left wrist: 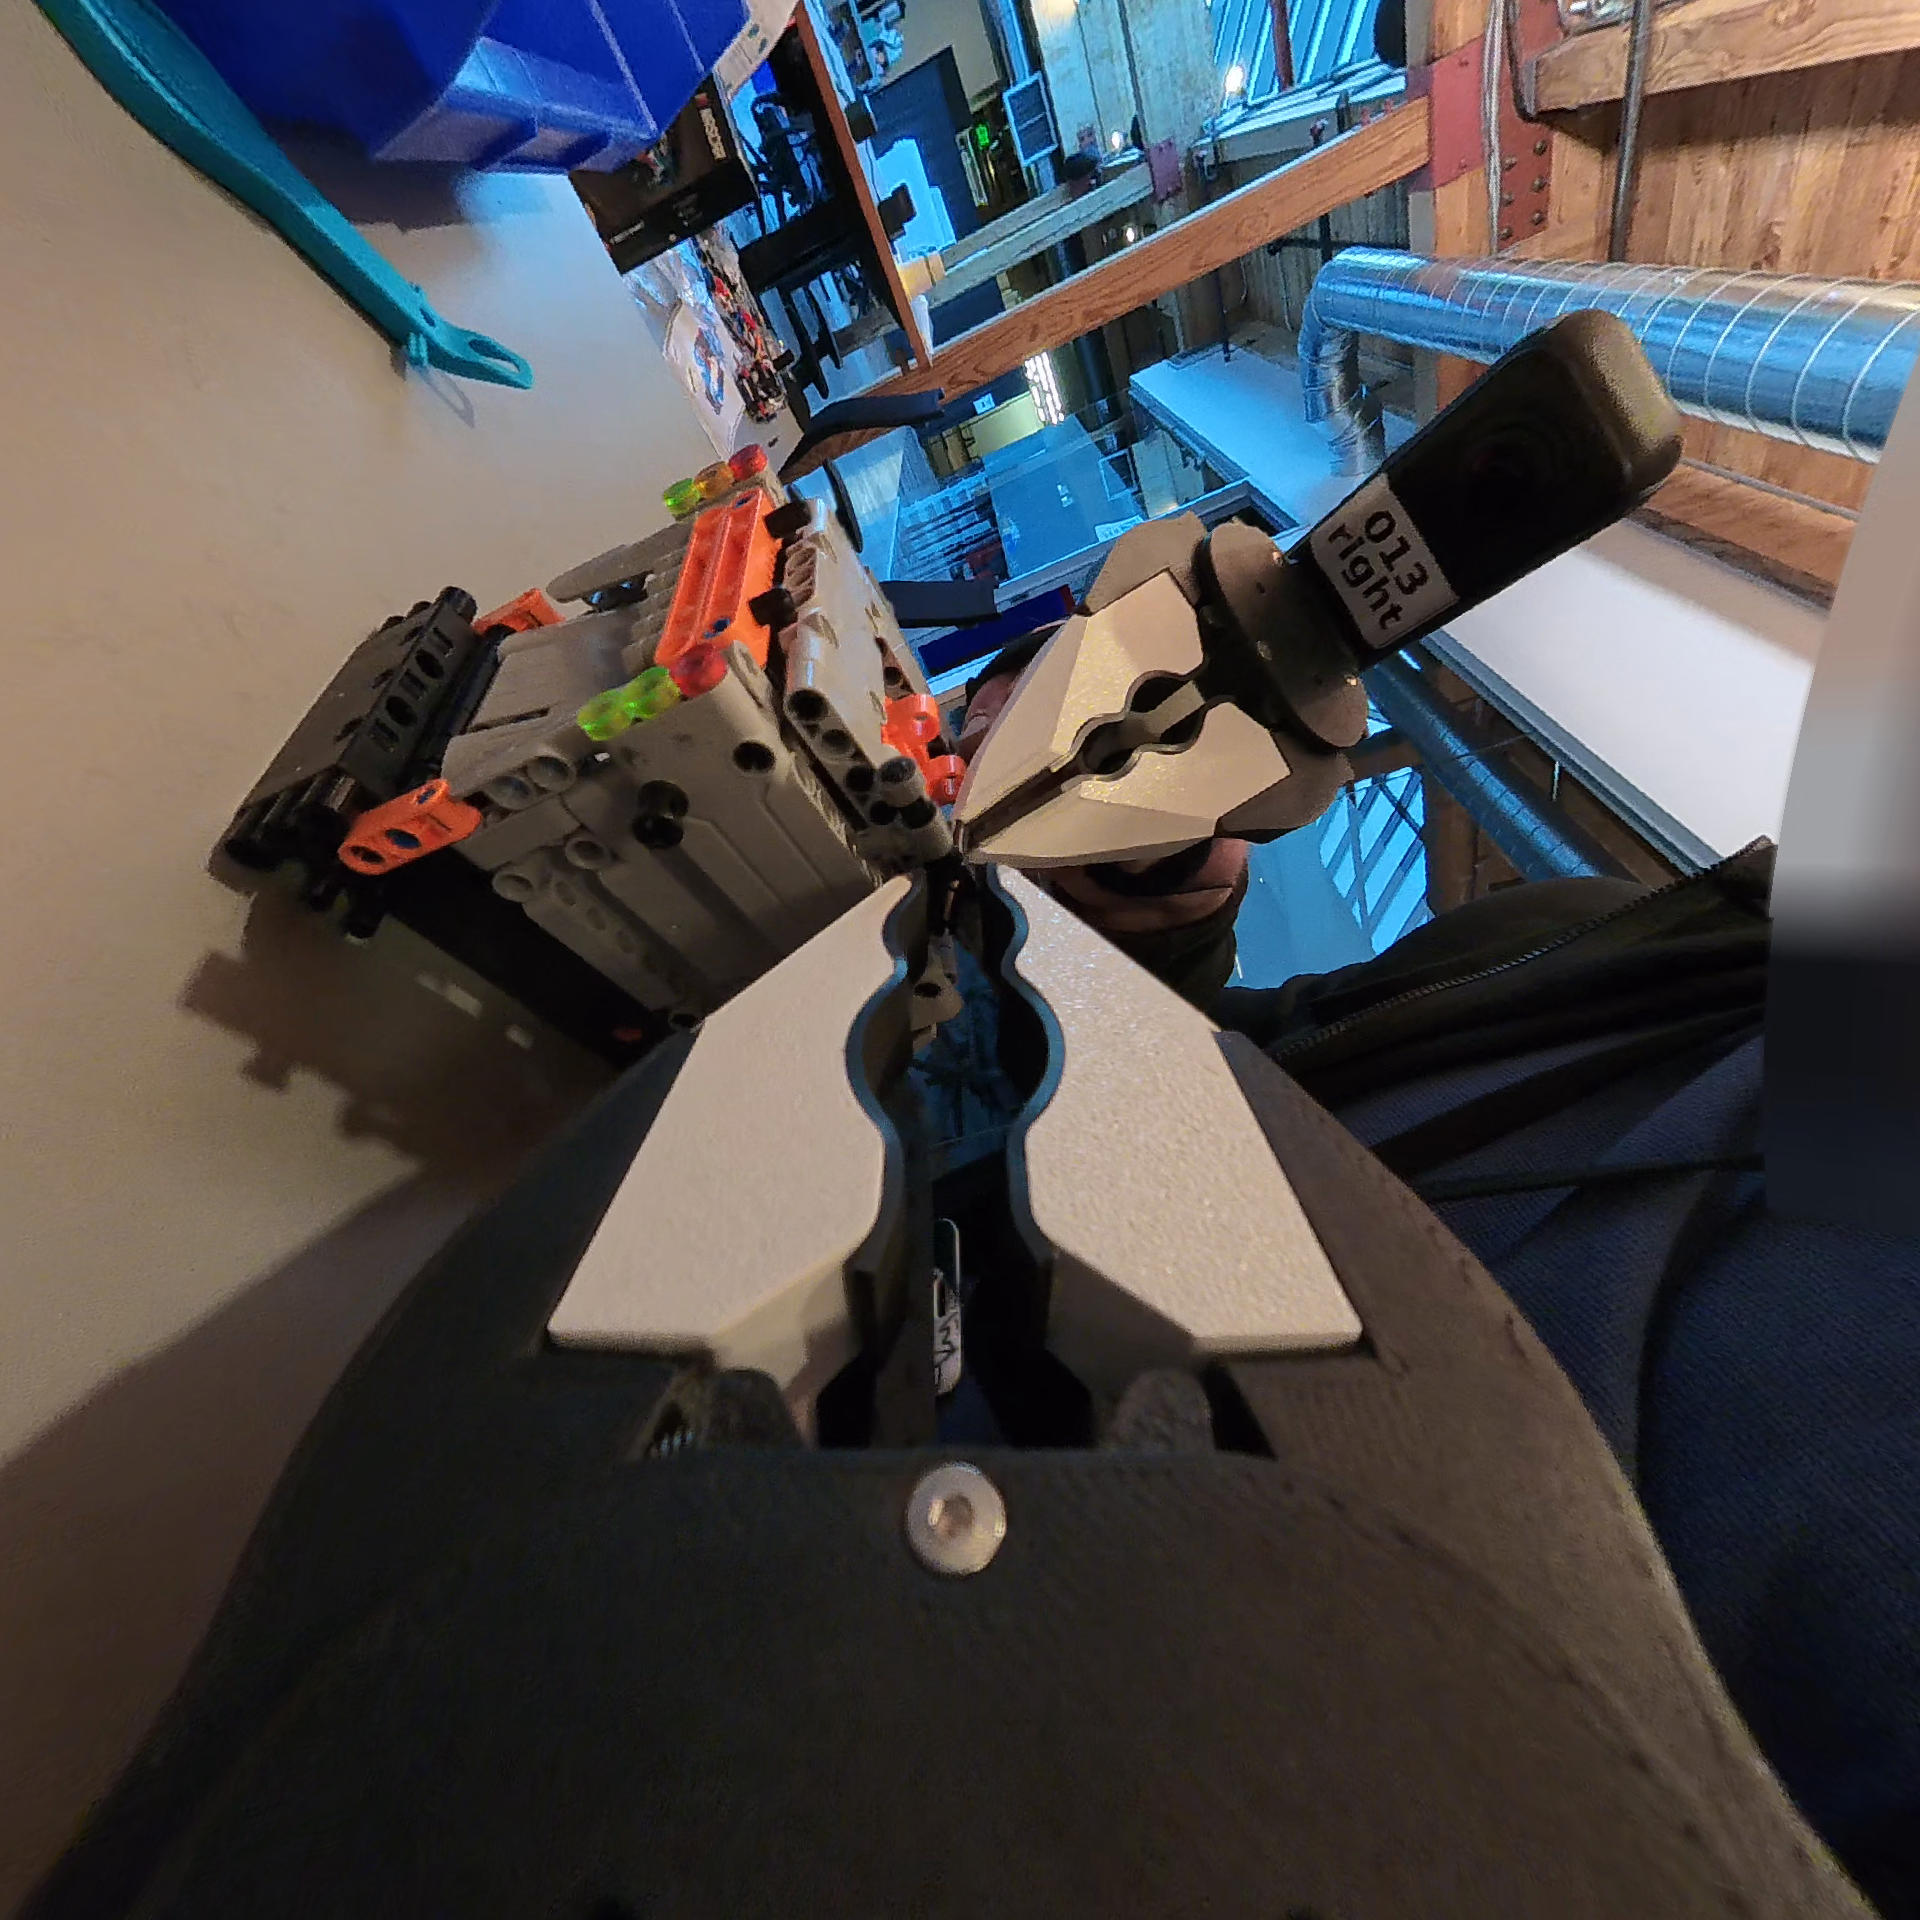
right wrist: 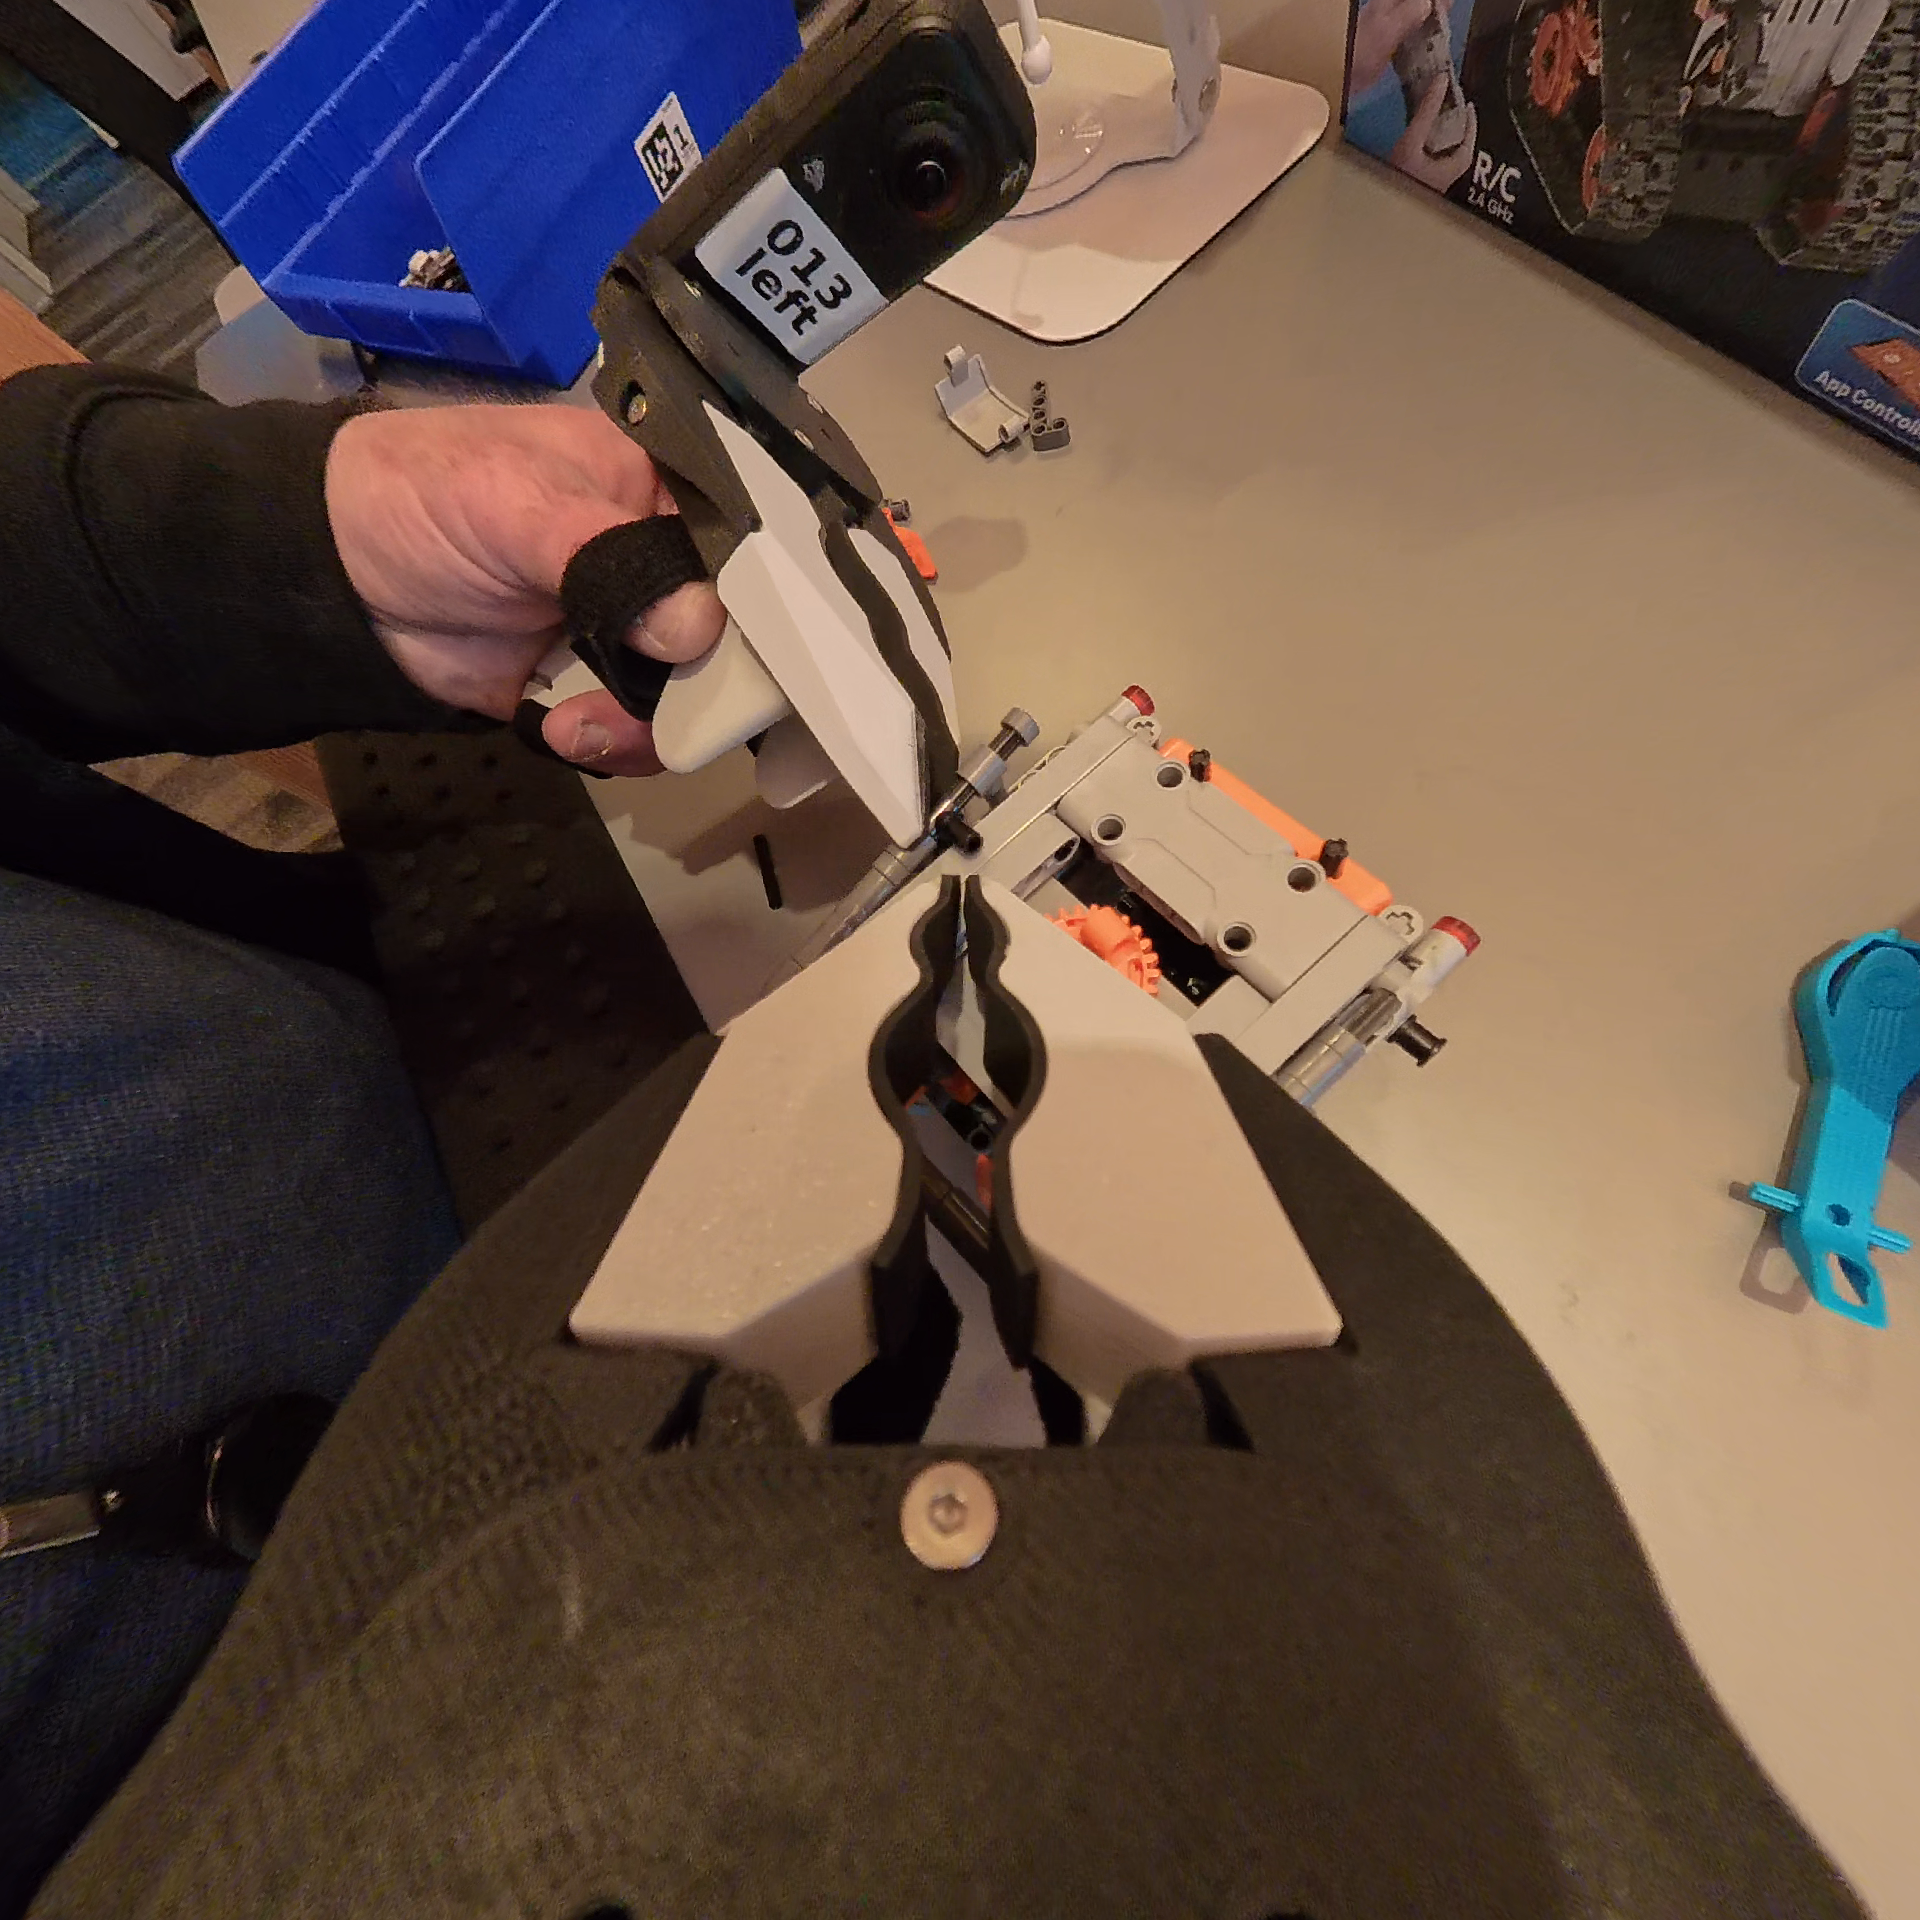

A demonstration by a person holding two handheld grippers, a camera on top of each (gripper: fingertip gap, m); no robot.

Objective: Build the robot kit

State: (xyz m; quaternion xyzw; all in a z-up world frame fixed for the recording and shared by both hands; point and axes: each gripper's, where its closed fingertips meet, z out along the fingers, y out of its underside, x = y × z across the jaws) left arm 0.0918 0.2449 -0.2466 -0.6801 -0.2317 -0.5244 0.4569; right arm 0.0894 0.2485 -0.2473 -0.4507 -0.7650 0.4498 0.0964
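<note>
Two handheld grippers meet at the near corner of a grey-and-orange brick-built model on a table.

The pale table (right wrist: 1455, 644) carries a blue storage bin (right wrist: 457, 197) at the far left, a printed kit box (right wrist: 1662, 135) at the far right, and the brick-built model (right wrist: 1226, 883) near the middle. A teal plastic tool (right wrist: 1860, 1101) lies well right of the model. The left gripper (right wrist: 930, 831), held by a hand (right wrist: 488, 551), has fingers clenched on a small black pin (right wrist: 961, 831) at the model's corner. The right gripper (right wrist: 961, 899) sits just beside it, fingertips nearly together; whether they grasp anything I cannot tell.
</note>
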